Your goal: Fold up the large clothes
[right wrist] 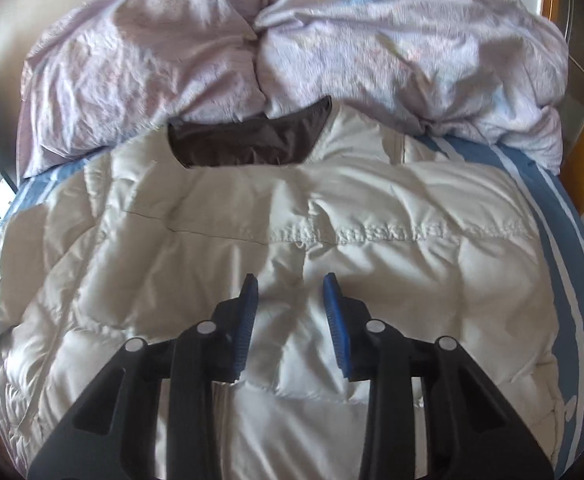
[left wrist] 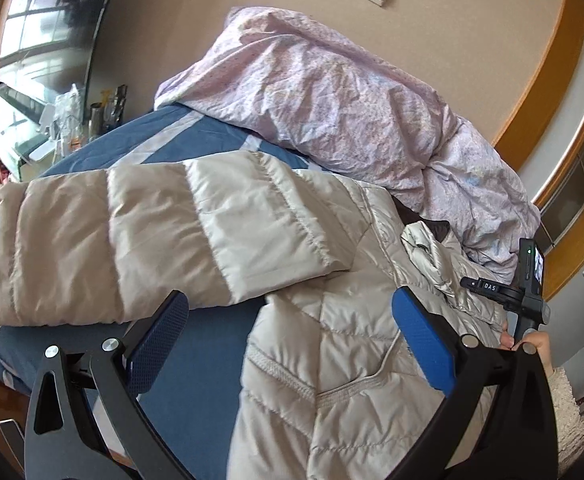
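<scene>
A beige quilted down jacket (left wrist: 323, 344) lies spread on the blue striped bed (left wrist: 196, 364). Its sleeve (left wrist: 132, 236) stretches out flat to the left. My left gripper (left wrist: 292, 320) is wide open and empty, hovering above the sleeve's armpit and the jacket body. In the right wrist view the jacket (right wrist: 212, 220) fills the frame, its dark brown collar lining (right wrist: 244, 140) at the far side. My right gripper (right wrist: 290, 284) is open and empty, just above the jacket's middle. The right gripper's handle (left wrist: 527, 292) shows in the left wrist view at the right edge.
A crumpled lilac duvet (left wrist: 331, 96) is heaped along the wall behind the jacket; it also shows in the right wrist view (right wrist: 331, 40). A cluttered desk (left wrist: 32, 128) stands left of the bed. A wooden-framed door (left wrist: 571, 184) is at the right.
</scene>
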